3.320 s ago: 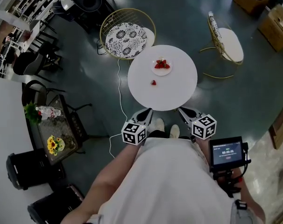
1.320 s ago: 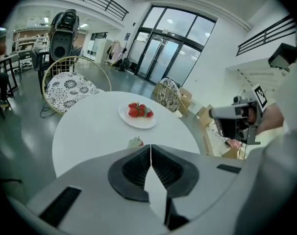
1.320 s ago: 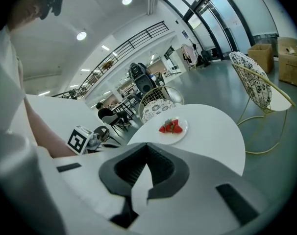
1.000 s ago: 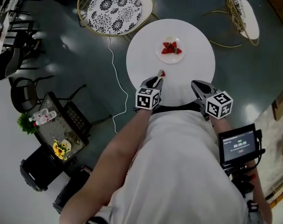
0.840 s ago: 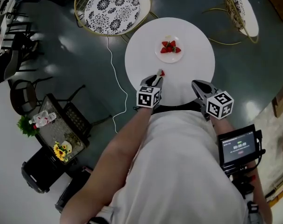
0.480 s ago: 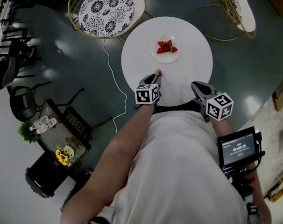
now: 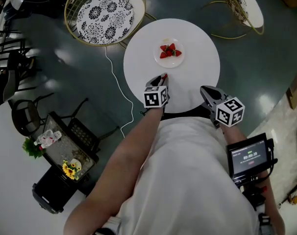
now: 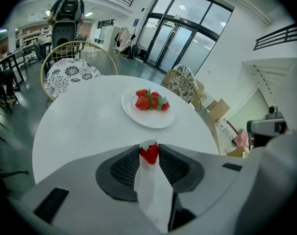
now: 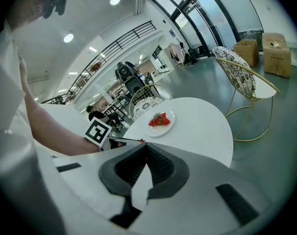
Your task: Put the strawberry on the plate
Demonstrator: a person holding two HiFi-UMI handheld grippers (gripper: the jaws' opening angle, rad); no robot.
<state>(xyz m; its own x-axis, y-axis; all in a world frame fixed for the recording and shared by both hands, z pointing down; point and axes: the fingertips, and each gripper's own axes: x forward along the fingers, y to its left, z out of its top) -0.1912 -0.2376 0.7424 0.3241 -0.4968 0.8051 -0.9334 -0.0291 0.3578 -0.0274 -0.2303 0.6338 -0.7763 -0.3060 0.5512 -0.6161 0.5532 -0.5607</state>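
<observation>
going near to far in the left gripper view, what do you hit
left gripper shut on the strawberry → bare white table → plate holding a pile of strawberries → patterned chair beyond the table's far edge

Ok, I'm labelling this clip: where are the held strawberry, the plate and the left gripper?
strawberry [image 8: 149, 154], left gripper view, on its red body.
plate [image 8: 149, 120], left gripper view, on the bare near rim.
left gripper [image 7: 162, 77], head view, at its gripping tip.
</observation>
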